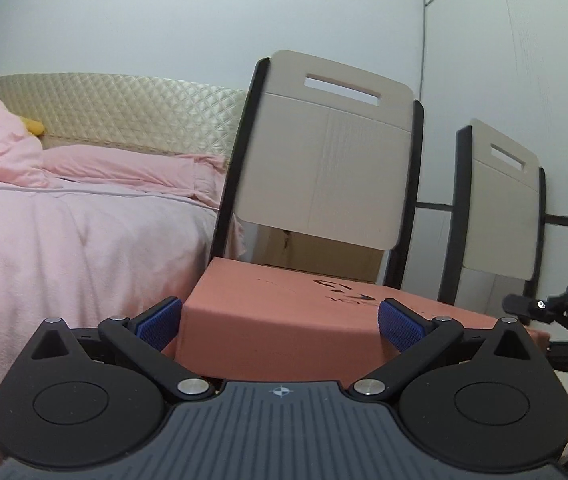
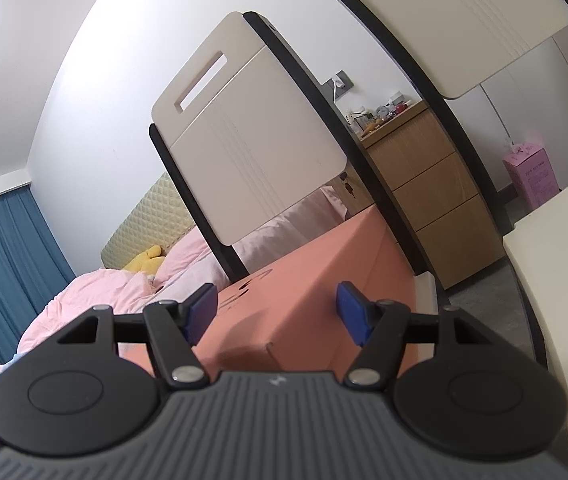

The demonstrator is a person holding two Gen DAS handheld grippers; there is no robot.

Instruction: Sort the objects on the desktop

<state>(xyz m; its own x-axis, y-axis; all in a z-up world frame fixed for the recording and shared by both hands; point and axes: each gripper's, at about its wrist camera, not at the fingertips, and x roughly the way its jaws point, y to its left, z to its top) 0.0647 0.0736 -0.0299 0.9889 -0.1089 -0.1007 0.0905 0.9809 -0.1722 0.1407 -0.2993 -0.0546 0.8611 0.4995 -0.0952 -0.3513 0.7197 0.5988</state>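
Bedroom with a pink-quilted bed (image 1: 63, 240) behind; a salmon-pink cardboard box (image 1: 284, 320) sits between both grippers, left gripper (image 1: 279, 324) and right gripper (image 2: 275, 312) spread wide around its ends; probably light, stiff, smooth-sided, best clamped across opposite faces

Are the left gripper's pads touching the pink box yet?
Cannot tell. In the left wrist view the left gripper is open astride the pink box; both blue pads overlap its edges in the image, but no view plainly shows contact or a gap.
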